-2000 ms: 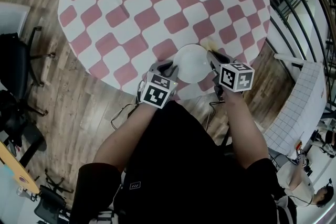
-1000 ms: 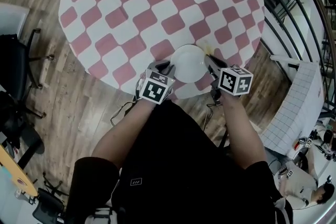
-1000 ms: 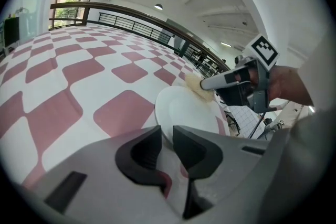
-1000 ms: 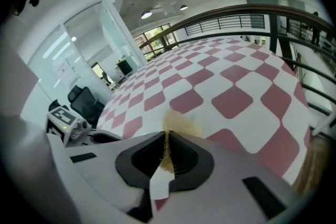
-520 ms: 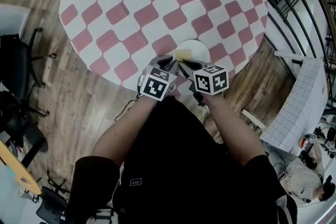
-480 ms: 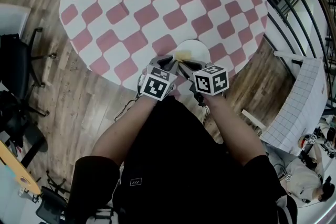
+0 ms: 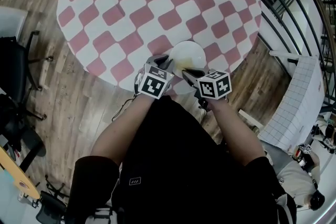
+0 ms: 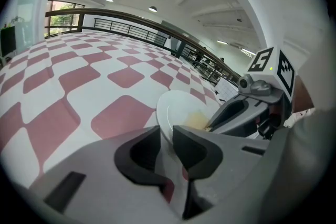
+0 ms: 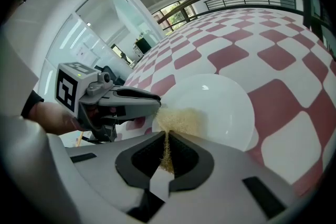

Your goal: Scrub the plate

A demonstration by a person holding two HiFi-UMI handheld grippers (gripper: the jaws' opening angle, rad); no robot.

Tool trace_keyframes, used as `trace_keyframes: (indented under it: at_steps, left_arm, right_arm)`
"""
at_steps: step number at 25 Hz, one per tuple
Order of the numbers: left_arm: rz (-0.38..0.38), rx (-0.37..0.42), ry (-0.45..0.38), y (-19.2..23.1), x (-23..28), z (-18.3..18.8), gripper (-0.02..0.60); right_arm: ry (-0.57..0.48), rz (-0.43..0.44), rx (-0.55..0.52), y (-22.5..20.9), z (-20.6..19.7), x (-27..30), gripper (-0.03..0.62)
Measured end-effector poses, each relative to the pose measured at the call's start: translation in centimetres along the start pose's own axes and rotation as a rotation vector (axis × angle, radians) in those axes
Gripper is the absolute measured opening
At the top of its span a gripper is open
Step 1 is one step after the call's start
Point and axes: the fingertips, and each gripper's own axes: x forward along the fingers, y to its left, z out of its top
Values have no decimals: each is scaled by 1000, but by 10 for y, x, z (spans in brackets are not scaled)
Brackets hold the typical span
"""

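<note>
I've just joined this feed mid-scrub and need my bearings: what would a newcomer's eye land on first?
A pink-and-white checked cloth on the round table fills the head view, with a round white plate at its near edge. The left hand-held gripper is shut on the plate's rim. The right hand-held gripper pinches a tan fibrous scrub pad that lies against the plate's face.

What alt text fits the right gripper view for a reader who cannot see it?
The right gripper pinches a yellowish scrub pad against a white plate on a pink-and-white checked tablecloth; the left gripper clamps the plate's rim.
</note>
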Motion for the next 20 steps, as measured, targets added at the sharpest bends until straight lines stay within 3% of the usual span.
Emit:
trace_keyframes:
  at_steps: [7,13,16,20]
  left_arm:
    - [3,9,3,-1,-1,2,69]
    - [-3,-20,7,-3,0,2,69]
    - [-7,-28,4,-2,-1,4,69]
    - [15,-15,-5,-1,1,3,69]
  right_arm:
    - [-17,-60,30,-32,-7,-28,32]
    - [-112,-162,92,-53,12,-53,32]
    - [-157,-59,73,-21,26,-43,32]
    - [-57,85,88,21,4,-2,32]
